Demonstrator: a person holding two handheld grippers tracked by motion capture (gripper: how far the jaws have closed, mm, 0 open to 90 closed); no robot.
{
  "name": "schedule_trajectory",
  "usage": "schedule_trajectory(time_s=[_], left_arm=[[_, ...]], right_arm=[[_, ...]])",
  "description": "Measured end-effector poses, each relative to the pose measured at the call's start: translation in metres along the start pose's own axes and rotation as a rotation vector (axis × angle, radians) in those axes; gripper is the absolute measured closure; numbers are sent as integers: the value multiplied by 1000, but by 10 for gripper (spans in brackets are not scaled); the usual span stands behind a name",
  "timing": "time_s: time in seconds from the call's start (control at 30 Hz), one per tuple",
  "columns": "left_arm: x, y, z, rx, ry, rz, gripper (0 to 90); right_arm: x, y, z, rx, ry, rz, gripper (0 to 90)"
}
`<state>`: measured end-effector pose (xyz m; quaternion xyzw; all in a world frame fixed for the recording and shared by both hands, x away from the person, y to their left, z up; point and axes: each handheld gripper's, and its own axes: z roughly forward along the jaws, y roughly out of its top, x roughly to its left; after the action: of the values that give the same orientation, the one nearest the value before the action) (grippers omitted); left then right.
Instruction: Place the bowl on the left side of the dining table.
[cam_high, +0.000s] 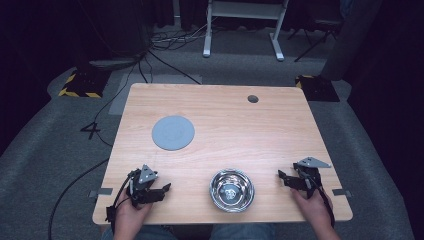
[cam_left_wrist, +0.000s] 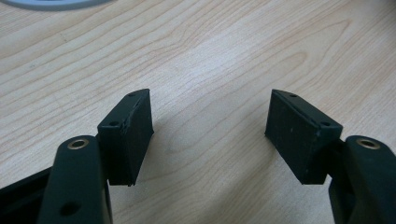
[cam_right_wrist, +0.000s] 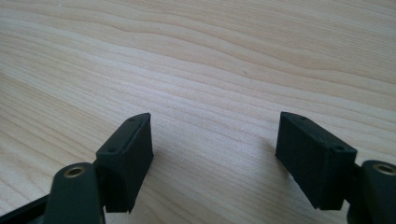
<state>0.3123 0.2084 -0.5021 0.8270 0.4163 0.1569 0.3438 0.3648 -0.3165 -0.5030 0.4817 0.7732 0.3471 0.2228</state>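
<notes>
A shiny metal bowl (cam_high: 231, 189) sits near the table's front edge, between my two hands. A flat grey round disc (cam_high: 173, 132) lies on the left half of the wooden table (cam_high: 235, 125); its rim (cam_left_wrist: 46, 3) peeks in at the top of the left gripper view. My left gripper (cam_high: 162, 191) rests low at the front left, open, with bare wood between its pads (cam_left_wrist: 133, 133). My right gripper (cam_high: 283, 178) rests at the front right, also open, nothing between its pads (cam_right_wrist: 130, 151).
A small dark round hole (cam_high: 253, 98) marks the table's far right. Beyond the table lie floor cables (cam_high: 170, 40), a white desk frame (cam_high: 245, 25) and yellow-black striped bases (cam_high: 80, 85). Grey carpet surrounds the table.
</notes>
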Motion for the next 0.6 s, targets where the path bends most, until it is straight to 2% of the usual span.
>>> schedule_trajectory(time_s=[0.3,0.37,0.6], left_arm=[[0,0,0,-1,5,-6,322],[0,0,0,-9,15,-1,327],[0,0,0,-3,8,-6,325]], right_arm=[[0,0,0,-1,4,3,280],[0,0,0,-3,7,-1,292],[1,0,0,-10,21,-12,340]])
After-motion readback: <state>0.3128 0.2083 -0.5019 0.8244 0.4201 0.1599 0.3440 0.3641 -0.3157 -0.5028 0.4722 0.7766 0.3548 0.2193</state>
